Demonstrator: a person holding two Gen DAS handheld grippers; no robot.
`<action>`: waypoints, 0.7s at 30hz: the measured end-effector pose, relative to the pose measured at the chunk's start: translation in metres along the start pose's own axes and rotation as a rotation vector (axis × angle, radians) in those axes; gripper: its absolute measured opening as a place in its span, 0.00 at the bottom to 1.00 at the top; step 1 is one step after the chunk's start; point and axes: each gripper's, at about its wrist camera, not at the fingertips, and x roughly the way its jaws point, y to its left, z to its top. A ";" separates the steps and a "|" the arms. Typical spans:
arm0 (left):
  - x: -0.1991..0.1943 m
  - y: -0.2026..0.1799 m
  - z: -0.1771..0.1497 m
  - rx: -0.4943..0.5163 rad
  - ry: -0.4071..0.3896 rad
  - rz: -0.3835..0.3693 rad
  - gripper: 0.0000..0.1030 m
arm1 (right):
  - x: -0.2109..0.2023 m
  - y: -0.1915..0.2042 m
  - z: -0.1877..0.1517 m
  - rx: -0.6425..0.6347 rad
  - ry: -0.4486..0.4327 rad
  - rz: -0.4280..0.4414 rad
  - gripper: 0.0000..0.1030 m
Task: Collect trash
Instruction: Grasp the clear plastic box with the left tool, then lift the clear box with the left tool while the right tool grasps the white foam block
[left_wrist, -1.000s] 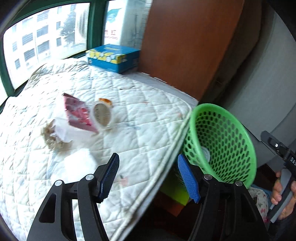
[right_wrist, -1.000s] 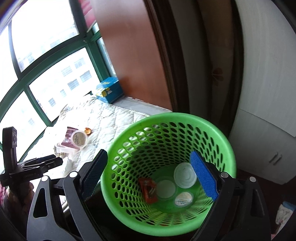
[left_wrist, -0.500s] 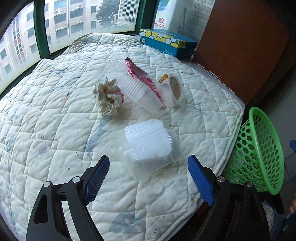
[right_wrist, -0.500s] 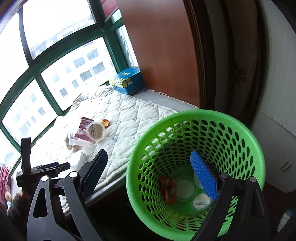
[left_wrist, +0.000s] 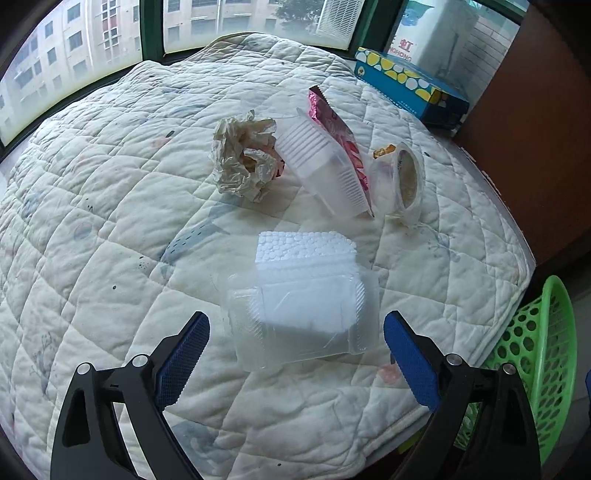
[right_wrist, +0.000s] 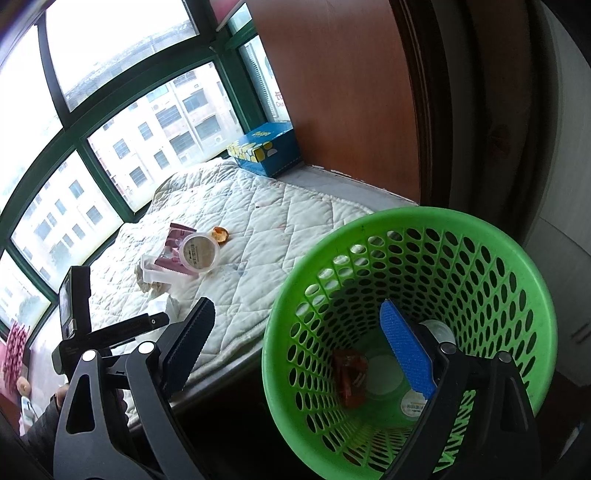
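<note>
Trash lies on a white quilted pad (left_wrist: 110, 221): crumpled paper (left_wrist: 243, 158), a clear ribbed cup (left_wrist: 325, 166) over a pink wrapper (left_wrist: 340, 136), a lidded tub (left_wrist: 402, 177), and a clear plastic box (left_wrist: 303, 314) with white foam in it. My left gripper (left_wrist: 295, 354) points down at that box. Its jaws are opening, and the box's near end sits between the tips with neither pad touching it. My right gripper (right_wrist: 299, 347) stands open over the green basket (right_wrist: 406, 332), straddling its rim without pressing it. A red wrapper (right_wrist: 351, 373) and round lids lie inside.
A blue tissue box (left_wrist: 410, 88) stands at the pad's far corner beside a brown wood panel (left_wrist: 535, 147). Green-framed windows run behind the pad. The basket (left_wrist: 546, 350) sits below the pad's right edge. A small orange wrapper (right_wrist: 219, 234) lies near the tub.
The left gripper swung away from the basket, rolled, and dropped toward the clear box while its jaws widened. The right gripper drifted left, so the basket now sits further right in its view.
</note>
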 end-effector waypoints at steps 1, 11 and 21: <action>0.002 0.000 0.001 -0.006 0.001 0.014 0.89 | 0.001 0.000 0.000 0.002 0.002 0.002 0.88; 0.009 -0.001 0.002 -0.024 -0.005 -0.009 0.78 | 0.007 0.004 -0.002 -0.003 0.014 0.014 0.88; -0.017 0.014 -0.004 0.033 -0.005 -0.095 0.77 | 0.012 0.014 -0.002 -0.019 0.024 0.026 0.88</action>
